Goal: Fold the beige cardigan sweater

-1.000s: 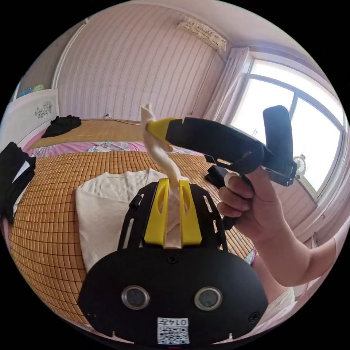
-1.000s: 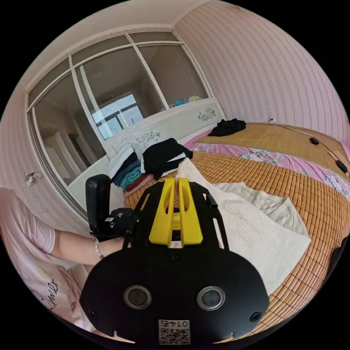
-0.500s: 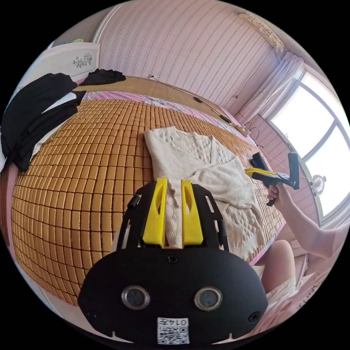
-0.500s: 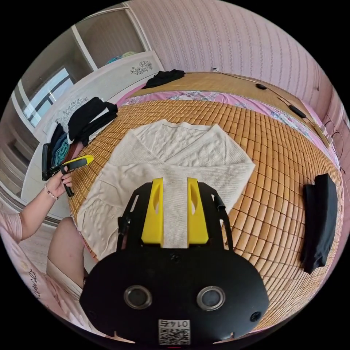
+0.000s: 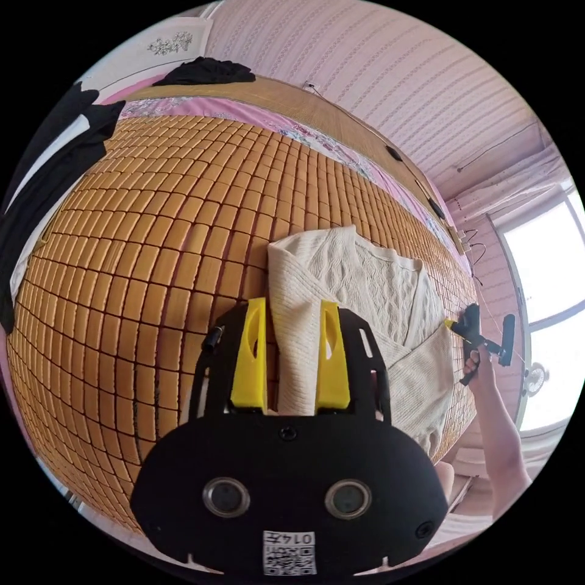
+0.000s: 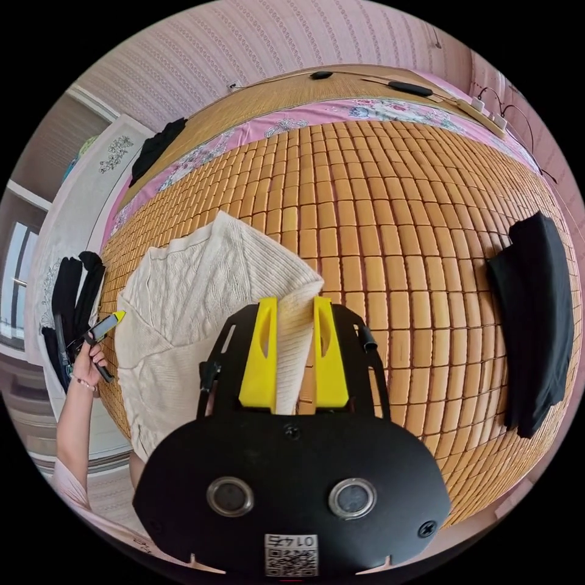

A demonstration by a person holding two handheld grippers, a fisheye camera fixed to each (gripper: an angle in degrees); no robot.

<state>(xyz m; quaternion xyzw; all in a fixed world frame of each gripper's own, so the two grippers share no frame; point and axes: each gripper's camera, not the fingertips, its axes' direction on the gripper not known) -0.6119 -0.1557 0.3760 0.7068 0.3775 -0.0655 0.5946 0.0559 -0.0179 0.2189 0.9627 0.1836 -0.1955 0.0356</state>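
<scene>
The beige cardigan (image 5: 365,286) lies flat on the bamboo mat (image 5: 152,244), its front panels crossed over each other. My left gripper (image 5: 292,303) hovers over the cardigan's left edge, open, with knit cloth showing in the wide gap between the jaws. My right gripper (image 6: 294,300) is open over the opposite edge of the cardigan (image 6: 201,292), and ribbed cloth lies under its gap. Each gripper appears small in the other view, held by a hand: the right gripper (image 5: 481,338) and the left gripper (image 6: 100,329).
A folded black garment (image 6: 536,317) lies on the mat to the right. Black clothes (image 5: 42,170) are piled at the mat's left edge, and another dark garment (image 5: 204,70) lies far off by the headboard. A power strip with cables (image 6: 484,113) sits at the far side.
A second ago both grippers were shut on a lifted twist of beige cloth, close together. They have since let go, opened and moved apart, and the cloth lies flat on the cardigan.
</scene>
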